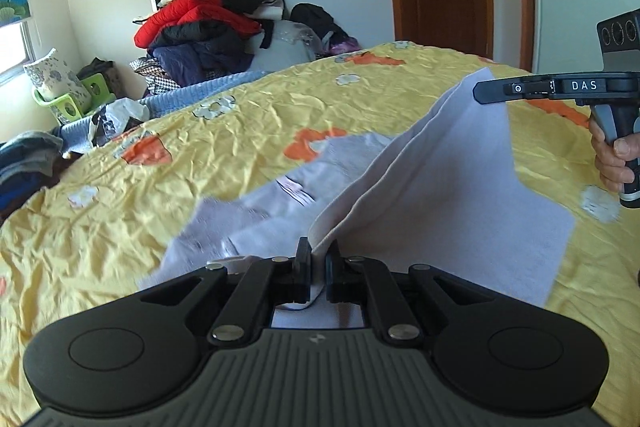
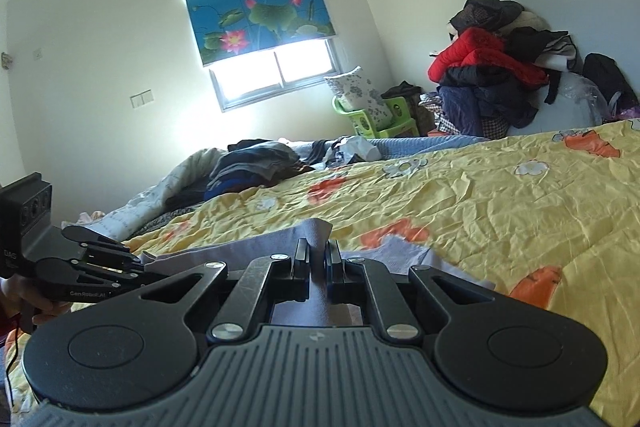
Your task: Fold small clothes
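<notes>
**Both corners pinched, one edge of the garment lifted for the fold**

The pale lilac, soft-knit small garment point(image 1: 460, 187) lies on the bed's yellow quilted cover printed with orange and white flowers point(image 1: 240, 131), partly raised off it. The left tongs point(image 1: 318, 259) are clenched on a near corner of the cloth, which rises from them as a doubled flap. The right tongs point(image 2: 318, 259) are likewise clenched on a bunch of the same fabric; from the left wrist view they show side-on point(image 1: 480, 93), holding the far upper end of the lifted edge, with the person's hand point(image 1: 612, 159) on the grip.

To do this step well, I judge the two held points should travel together at equal height, keeping the edge between them taut so the flap carries over without sagging or twisting. It should come down on the flat part, where a white label point(image 1: 296, 191) shows, with edges matched before either grip lets go. The risk is the soft knit dragging the lower layer along the cover.

Count: one garment in hand, two tongs, both closed on it. One heap of red and dark coats point(image 1: 200, 23) against the far wall, and one lower pile of dark clothes point(image 2: 256, 167) at the bed's far side.
</notes>
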A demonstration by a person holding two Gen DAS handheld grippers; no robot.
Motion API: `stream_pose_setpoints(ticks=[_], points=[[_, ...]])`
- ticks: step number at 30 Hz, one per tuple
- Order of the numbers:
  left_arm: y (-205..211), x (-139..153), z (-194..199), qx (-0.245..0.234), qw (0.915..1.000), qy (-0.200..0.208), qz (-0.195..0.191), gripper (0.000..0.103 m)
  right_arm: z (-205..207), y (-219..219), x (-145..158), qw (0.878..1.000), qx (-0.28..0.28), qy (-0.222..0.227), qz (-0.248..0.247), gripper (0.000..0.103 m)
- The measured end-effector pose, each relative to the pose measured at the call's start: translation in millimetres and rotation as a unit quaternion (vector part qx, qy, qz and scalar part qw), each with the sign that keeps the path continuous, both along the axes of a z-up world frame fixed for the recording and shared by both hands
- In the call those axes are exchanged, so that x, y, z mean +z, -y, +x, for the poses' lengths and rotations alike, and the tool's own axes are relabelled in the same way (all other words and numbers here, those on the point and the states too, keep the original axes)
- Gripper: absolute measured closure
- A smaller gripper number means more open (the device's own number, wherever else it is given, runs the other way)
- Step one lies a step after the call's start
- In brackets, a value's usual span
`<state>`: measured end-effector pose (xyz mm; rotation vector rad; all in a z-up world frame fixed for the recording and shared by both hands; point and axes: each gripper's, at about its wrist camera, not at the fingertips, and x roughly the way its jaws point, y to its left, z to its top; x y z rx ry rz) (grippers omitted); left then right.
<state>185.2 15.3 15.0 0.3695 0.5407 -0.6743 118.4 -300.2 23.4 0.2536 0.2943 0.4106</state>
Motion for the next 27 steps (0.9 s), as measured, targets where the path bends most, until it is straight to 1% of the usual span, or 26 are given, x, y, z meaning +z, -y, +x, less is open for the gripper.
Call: stream_pose_setpoints(ticks=[5, 7, 10, 14, 16, 18, 20, 21, 24, 27], points=[[12.8, -3.1, 36.3, 0.02, 0.9996, 0.006, 0.017, 0.097, 37.8, 0.5, -8.0, 1.0, -0.02, -0.017, -0.013, 0.093], [19.2, -6.9, 49.8, 0.024, 0.9992, 0.008, 0.03, 0.096, 51.1, -0.5, -11.9, 0.999, -0.029, -0.025, -0.023, 0.093], [28.6, -13.7, 63.1, 0.026, 0.9982, 0.018, 0.051, 0.096, 69.5, -0.9, -20.0, 0.998, -0.041, -0.039, -0.032, 0.093], [36.4, -21.3, 78.8, 0.037, 0.9974, 0.017, 0.06, 0.095, 90.7, 1.0, -31.9, 0.996, -0.054, -0.064, -0.036, 0.093], [39.7, -26.8, 84.4, 0.05, 0.9959, 0.025, 0.071, 0.093, 99.7, 2.2, -38.4, 0.995, -0.06, -0.075, -0.037, 0.093], [40.5, -31.7, 89.6, 0.068, 0.994, 0.024, 0.082, 0.093, 108.4, 2.0, -43.8, 0.993, -0.065, -0.086, -0.039, 0.092], [36.2, -33.8, 95.7, 0.094, 0.992, 0.016, 0.083, 0.092, 115.4, 0.8, -48.0, 0.992, -0.07, -0.096, -0.048, 0.091], [32.1, -34.0, 98.3, 0.107, 0.991, 0.01, 0.08, 0.092, 117.5, -0.7, -49.0, 0.991, -0.072, -0.098, -0.054, 0.089], [16.7, -31.7, 101.0, 0.151, 0.9862, -0.005, 0.067, 0.092, 121.8, -4.2, -48.1, 0.991, -0.068, -0.095, -0.068, 0.089], [1.4, -26.4, 95.8, 0.195, 0.9794, -0.022, 0.049, 0.092, 124.0, -14.1, -43.2, 0.988, -0.068, -0.084, -0.109, 0.089]])
